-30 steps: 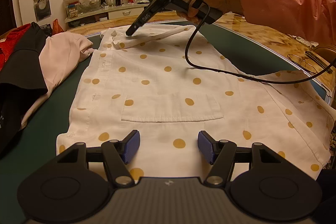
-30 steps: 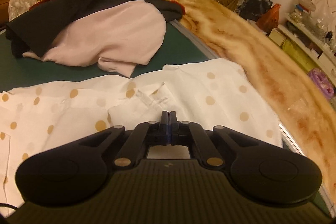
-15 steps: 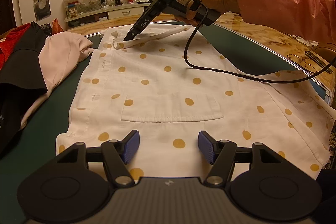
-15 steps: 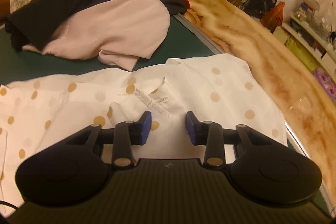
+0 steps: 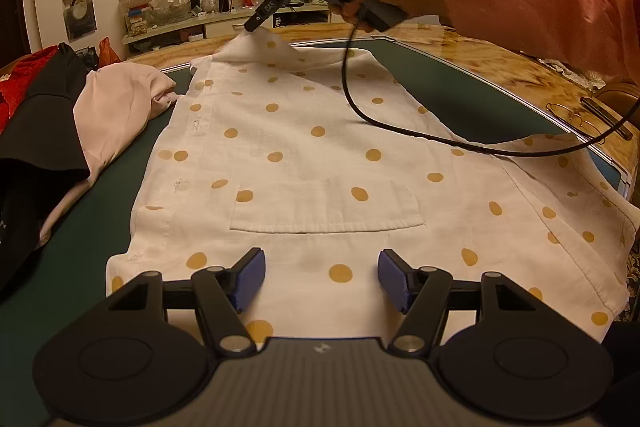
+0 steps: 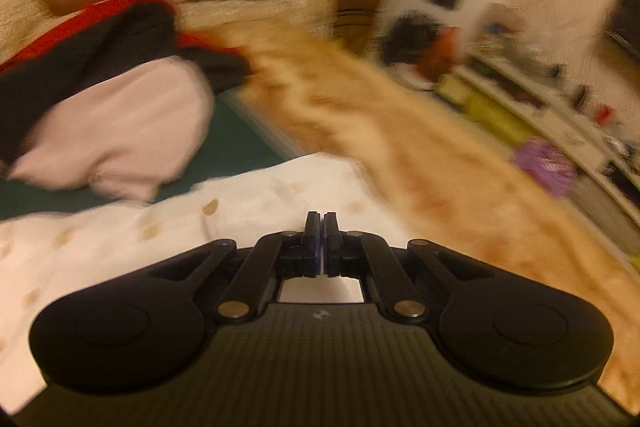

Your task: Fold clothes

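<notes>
On the green surface (image 5: 460,83), seen from the left wrist, the dotted white shirt (image 5: 320,155) lies spread flat with its pocket up. The left tongs (image 5: 321,281) hang released over its near hem, holding nothing, likely waiting to catch that edge. At the far end the right tongs (image 5: 251,26) pinch the shirt's corner, which half a second ago lay flat and now rises in a peak, probably to start a fold.

From the right wrist, blurred by motion, the right tongs (image 6: 321,227) are clenched, where earlier they stood apart above the cloth. A pink garment (image 6: 120,131) sits aside.
</notes>
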Available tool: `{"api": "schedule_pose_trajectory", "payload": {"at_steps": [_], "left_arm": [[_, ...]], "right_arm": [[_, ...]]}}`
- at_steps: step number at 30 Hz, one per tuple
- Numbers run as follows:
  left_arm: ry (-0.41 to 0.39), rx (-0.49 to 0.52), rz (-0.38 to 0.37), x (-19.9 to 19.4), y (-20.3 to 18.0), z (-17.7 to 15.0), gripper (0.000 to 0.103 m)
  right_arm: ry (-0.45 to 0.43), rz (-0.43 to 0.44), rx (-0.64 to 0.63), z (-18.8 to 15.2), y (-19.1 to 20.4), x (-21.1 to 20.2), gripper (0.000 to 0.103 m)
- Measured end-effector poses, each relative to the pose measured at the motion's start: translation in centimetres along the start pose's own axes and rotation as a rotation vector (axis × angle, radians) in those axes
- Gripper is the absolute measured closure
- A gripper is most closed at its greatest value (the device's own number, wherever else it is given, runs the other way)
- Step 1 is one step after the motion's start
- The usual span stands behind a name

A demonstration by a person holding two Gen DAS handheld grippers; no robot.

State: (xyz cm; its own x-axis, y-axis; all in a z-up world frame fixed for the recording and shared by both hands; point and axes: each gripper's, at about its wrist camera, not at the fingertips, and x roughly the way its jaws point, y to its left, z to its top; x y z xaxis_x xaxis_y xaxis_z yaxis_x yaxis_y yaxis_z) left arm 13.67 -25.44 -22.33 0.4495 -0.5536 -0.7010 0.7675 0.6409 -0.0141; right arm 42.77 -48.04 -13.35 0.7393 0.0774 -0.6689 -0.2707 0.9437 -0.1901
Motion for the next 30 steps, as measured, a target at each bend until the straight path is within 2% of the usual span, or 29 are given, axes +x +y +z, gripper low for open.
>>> {"api": "schedule_pose_trajectory", "payload": {"at_steps": [3,4,6,7,10,14,17,20,22,24,29,30], "left_arm": [[-0.002,0.003,0.003,0.0,-0.1,-0.1,0.034],[-0.002,0.002,0.003,0.0,-0.1,-0.1,0.034],[-0.003,0.003,0.004,0.0,-0.1,-0.1,0.034],[-0.003,0.002,0.003,0.0,-0.1,-0.1,0.033],[-0.003,0.003,0.0,-0.1,-0.1,-0.1,0.033],[-0.003,0.003,-0.001,-0.1,-0.1,-0.1,0.033],[-0.004,0.002,-0.003,-0.1,-0.1,-0.1,0.032],[-0.006,0.004,0.001,-0.1,-0.2,-0.1,0.032],[-0.009,0.003,0.001,-0.1,-0.2,-0.1,0.032],[-0.011,0.001,0.001,-0.1,-0.2,-0.2,0.032],[-0.018,-0.01,-0.001,-0.1,-0.2,-0.2,0.032],[-0.019,-0.012,-0.002,-0.1,-0.1,-0.3,0.032]], "right_arm": [[0.028,-0.12,0.057,0.8,-2.0,2.2,0.099],[0.036,-0.158,0.067,0.9,-2.4,3.0,0.095],[0.056,-0.205,0.089,1.0,-3.2,4.3,0.077],[0.068,-0.211,0.114,1.1,-3.7,4.8,0.066],[0.095,-0.171,0.209,1.1,-5.1,6.4,0.06],[0.123,-0.045,0.304,1.9,-5.8,8.1,0.058],[0.106,0.031,0.38,3.3,-5.4,8.9,0.058],[0.127,0.077,0.522,5.3,-4.9,9.9,0.057],[0.183,0.058,0.552,6.9,-4.1,11.1,0.058],[0.263,0.004,0.521,8.4,-3.0,13.2,0.058],[0.417,-0.013,0.61,9.5,-2.7,16.7,0.058],[0.448,-0.055,0.591,9.7,-2.3,17.1,0.058]]}}
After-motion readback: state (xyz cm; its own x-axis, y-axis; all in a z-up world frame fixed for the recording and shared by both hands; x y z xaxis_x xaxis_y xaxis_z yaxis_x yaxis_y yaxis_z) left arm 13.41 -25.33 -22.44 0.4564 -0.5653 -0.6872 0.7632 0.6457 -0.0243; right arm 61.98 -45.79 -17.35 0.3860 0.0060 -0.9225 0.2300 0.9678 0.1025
